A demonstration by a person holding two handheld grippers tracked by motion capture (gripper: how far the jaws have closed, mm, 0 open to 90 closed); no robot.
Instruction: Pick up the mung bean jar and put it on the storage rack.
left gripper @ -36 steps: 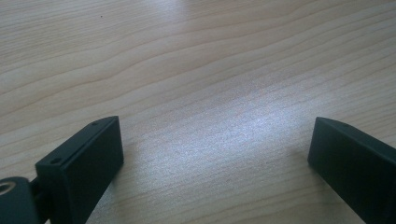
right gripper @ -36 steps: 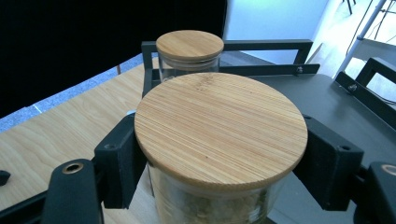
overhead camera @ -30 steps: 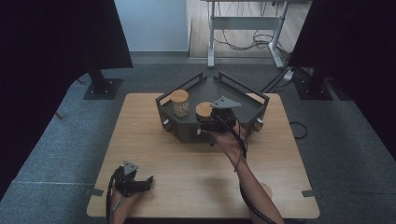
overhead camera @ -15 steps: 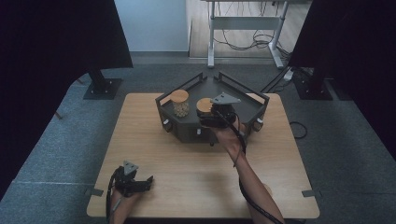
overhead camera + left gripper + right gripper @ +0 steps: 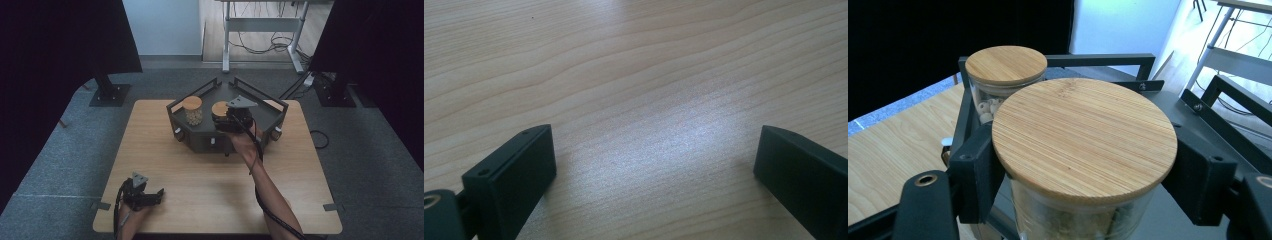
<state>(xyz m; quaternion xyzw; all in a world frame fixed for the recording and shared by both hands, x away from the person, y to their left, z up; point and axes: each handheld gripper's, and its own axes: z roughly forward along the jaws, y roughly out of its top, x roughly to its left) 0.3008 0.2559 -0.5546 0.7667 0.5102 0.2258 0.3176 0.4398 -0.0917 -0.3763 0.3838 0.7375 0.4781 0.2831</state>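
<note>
jar: clear glass | lid: matt striped bamboo | table: smooth wood

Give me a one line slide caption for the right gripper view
Right gripper closed around a glass jar with a bamboo lid, a second lidded jar standing behind it on the black tray.

In the right gripper view, the lower part of the jar between the jaws is cut off by the bottom edge, so its base and what it stands on cannot be seen. Its wooden lid covers the glass sides where the jaws meet them, so contact cannot be confirmed. The contents under the lid are blurred. Beyond the jaws, the second jar is partly hidden behind the nearer lid. In the left gripper view, both jaws run off the bottom edge, above bare worktop. In the high view, the right gripper hides most of its jar.
</note>
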